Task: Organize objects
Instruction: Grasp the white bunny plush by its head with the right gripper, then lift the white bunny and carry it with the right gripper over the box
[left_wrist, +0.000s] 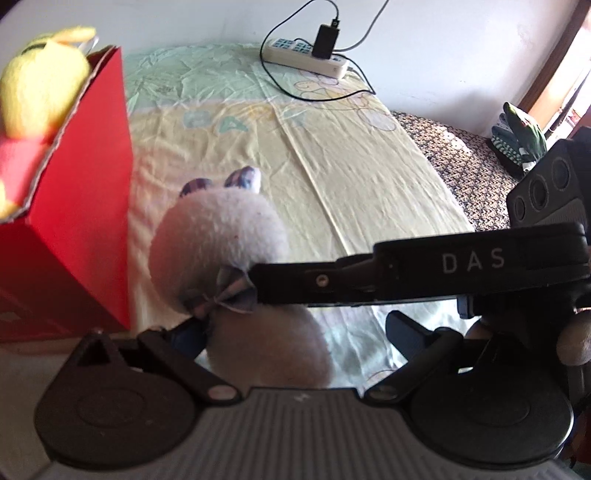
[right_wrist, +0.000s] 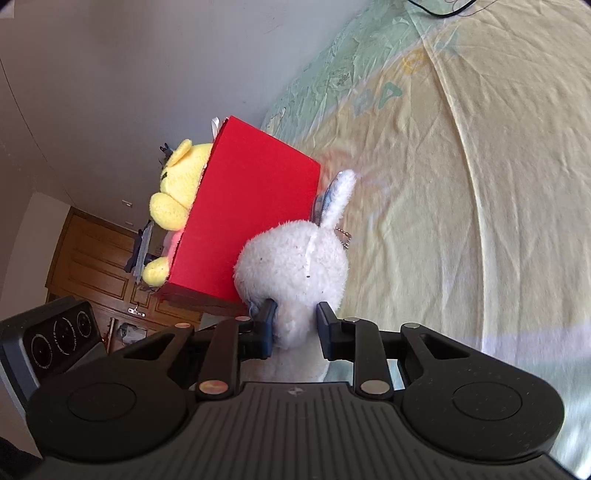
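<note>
White plush rabbit (right_wrist: 291, 266) is pinched at the neck by the right hand-held gripper (right_wrist: 295, 325), jaws narrow on it. Left hand-held gripper (left_wrist: 295, 332) stands wide around its body and holds nothing. Lift the rabbit above the rim of the red box (right_wrist: 251, 218) just beside it, where a yellow plush bear (right_wrist: 177, 188) already sits. Away from the box, the bed sheet (right_wrist: 461, 221) gives free room.

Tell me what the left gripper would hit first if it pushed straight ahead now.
Likely the white plush rabbit: it sits between the open fingers of the left gripper, with the right gripper clamped on its neck. Beyond it lies only bedsheet. Depth is hard to judge.
</note>
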